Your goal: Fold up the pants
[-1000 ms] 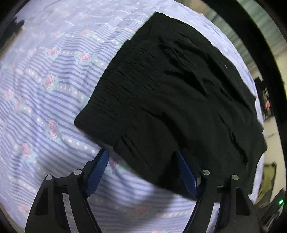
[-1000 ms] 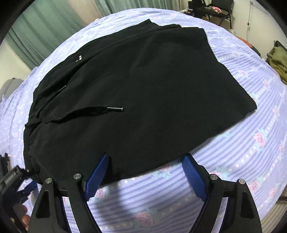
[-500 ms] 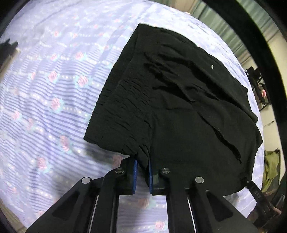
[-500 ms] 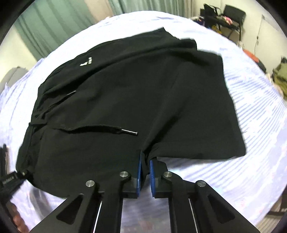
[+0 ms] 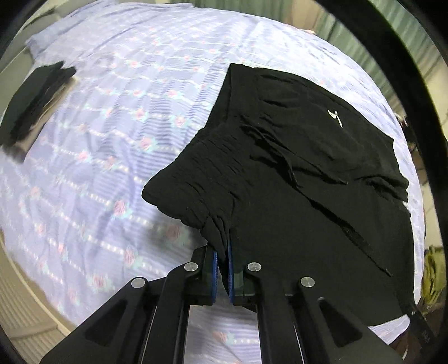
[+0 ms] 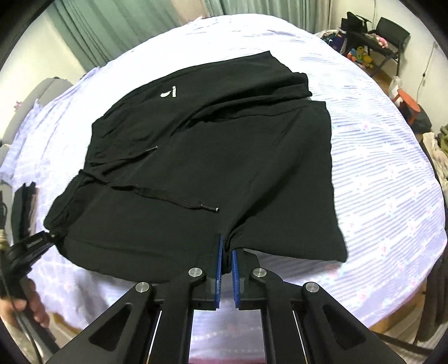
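Black pants (image 5: 294, 179) lie folded on a lilac flowered bedsheet (image 5: 117, 134). My left gripper (image 5: 221, 252) is shut on the gathered elastic waistband at the near edge and lifts it off the sheet. In the right wrist view the pants (image 6: 224, 156) show a white logo and a loose drawstring (image 6: 179, 197). My right gripper (image 6: 226, 246) is shut on the near edge of the pants and holds it raised. The left gripper (image 6: 30, 243) shows at the left edge of that view, at the waistband corner.
A stack of dark folded clothes (image 5: 33, 98) lies on the bed at the far left. Green curtains (image 6: 134, 25) hang behind the bed. A chair and clutter (image 6: 372, 44) stand at the back right, with a red stool (image 6: 407, 102) nearby.
Both grippers have shut on the near edge of the pants and lifted it. The fabric has bunched and the upper layer has pulled back towards me, exposing more sheet.
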A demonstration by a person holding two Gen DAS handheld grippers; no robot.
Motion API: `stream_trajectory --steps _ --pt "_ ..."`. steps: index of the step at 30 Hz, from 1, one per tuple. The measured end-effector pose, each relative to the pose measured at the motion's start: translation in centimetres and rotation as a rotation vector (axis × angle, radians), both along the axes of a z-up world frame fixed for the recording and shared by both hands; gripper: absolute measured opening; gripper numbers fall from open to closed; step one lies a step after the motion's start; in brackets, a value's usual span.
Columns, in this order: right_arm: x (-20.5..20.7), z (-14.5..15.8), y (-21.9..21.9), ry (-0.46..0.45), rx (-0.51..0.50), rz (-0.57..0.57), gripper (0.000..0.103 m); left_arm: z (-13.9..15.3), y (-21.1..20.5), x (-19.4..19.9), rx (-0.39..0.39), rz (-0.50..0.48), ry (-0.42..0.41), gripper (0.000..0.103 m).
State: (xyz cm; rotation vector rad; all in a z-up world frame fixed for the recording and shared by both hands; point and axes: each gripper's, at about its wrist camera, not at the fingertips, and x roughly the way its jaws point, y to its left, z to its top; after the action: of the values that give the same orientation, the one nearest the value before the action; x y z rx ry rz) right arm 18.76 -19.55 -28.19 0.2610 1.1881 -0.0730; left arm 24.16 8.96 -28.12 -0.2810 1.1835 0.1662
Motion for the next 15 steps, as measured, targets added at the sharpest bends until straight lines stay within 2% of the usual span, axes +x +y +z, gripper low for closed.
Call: stream_trajectory --steps 4,11,15 --pt "-0.1 1.2 -1.2 -0.016 -0.001 0.029 0.006 1.1 -1.2 0.0 0.019 0.021 0.004 0.007" --pt "1.1 2.1 -2.0 -0.071 0.008 -0.014 0.005 2.6 -1.4 0.2 -0.001 0.008 0.004 0.007" --pt "3.2 4.3 -2.5 -0.113 0.008 -0.046 0.005 5.4 -2.1 2.4 0.013 -0.034 -0.004 0.007"
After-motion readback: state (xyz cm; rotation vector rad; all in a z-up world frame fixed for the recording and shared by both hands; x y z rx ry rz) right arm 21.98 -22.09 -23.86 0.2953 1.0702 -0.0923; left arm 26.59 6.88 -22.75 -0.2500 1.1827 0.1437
